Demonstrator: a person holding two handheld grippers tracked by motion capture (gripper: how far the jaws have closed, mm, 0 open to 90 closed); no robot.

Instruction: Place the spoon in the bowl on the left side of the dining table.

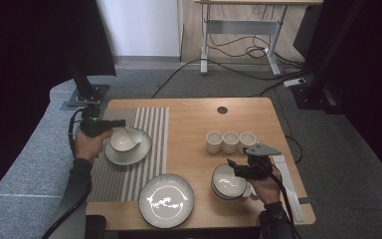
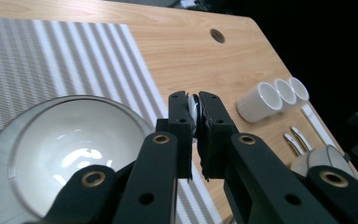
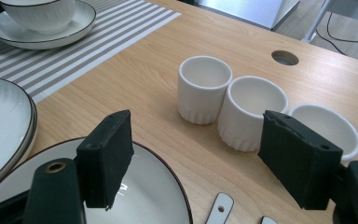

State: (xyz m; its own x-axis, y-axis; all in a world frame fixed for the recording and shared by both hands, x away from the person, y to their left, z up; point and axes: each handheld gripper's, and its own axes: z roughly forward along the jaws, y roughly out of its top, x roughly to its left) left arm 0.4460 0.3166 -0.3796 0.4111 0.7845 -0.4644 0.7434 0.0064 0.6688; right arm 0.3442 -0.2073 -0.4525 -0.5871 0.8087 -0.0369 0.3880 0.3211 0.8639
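Left gripper (image 1: 121,122) at 9 o'clock of table (image 1: 194,119), jaws clamped narrow on rim of small bowl (image 1: 124,139); in left gripper view thin white rim edge pinched between black pads, bowl (image 2: 74,144) at 8 o'clock of jaws. Bowl tilted, sitting on saucer plate (image 1: 142,149), on striped placemat (image 1: 144,124). Left hand (image 1: 89,144) at 9 o'clock of bowl, cable trailing down toward 6 o'clock.

Right gripper (image 1: 231,164) at 4 o'clock of table, jaws spread wide, nothing between pads; hovering over right-side bowl (image 1: 227,180), rim at 6 o'clock of jaws in right gripper view (image 3: 135,196). Touching or not: cannot tell. Right hand (image 1: 263,186) at 3 o'clock of that bowl.

Three white cups (image 1: 230,141) in a row at 12 o'clock of right bowl, touching each other; in right gripper view cups (image 3: 249,109) between and beyond open jaws. Large plate (image 1: 166,200) at 6 o'clock of table, half on placemat edge. White spoons (image 3: 219,210) just beside right bowl at 3 o'clock. Round hole (image 1: 222,110) in tabletop at 12 o'clock.
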